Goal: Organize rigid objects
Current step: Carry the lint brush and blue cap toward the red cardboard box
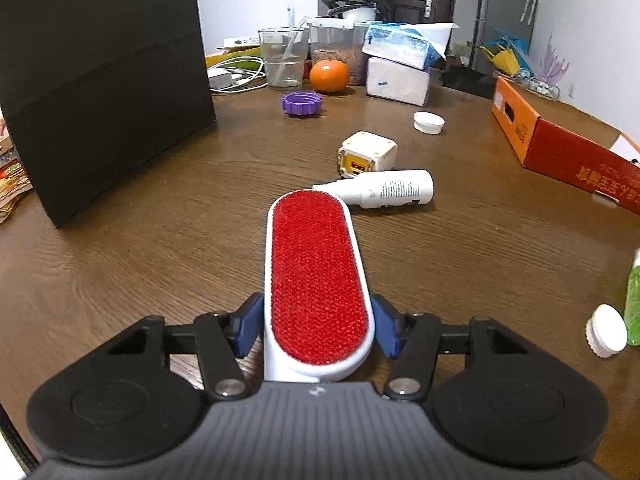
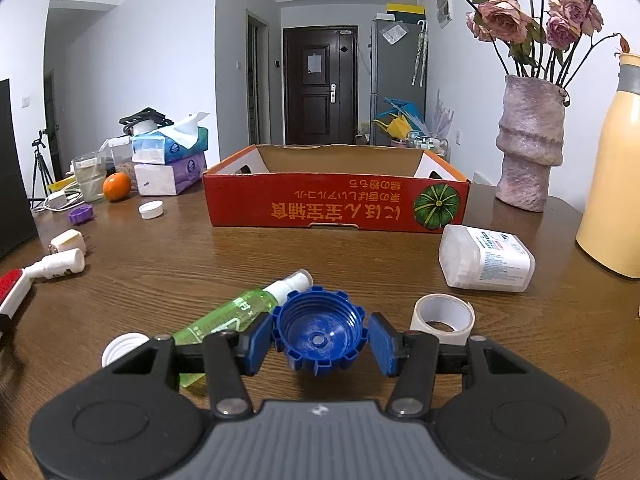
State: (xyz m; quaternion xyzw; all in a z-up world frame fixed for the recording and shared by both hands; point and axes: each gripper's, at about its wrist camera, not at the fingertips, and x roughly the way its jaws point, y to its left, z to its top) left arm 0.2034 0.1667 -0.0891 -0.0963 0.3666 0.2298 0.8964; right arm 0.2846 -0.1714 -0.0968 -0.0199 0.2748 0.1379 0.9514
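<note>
**Both grippers loaded**

Left gripper [image 1: 318, 326] tilts steeply down, pads clamped on the red lint brush [image 1: 316, 280] over the wooden table [image 1: 160, 220]. Right gripper [image 2: 319, 338], angled shallower, pinches a blue cap [image 2: 319, 334] short of the orange box [image 2: 336, 204].

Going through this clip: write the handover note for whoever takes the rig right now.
Left tool: closed on the red lint brush, gripped by its white sides.
Right tool: pads on the blue cap, held.
Red cardboard box at the far side of the table; nothing visible inside yet.
Still loose on the table: green spray bottle, tape roll, white pill bottle, white spray bottle, charger cube, purple cap, white cap.
Next, probably: brush and blue cap into the box.
</note>
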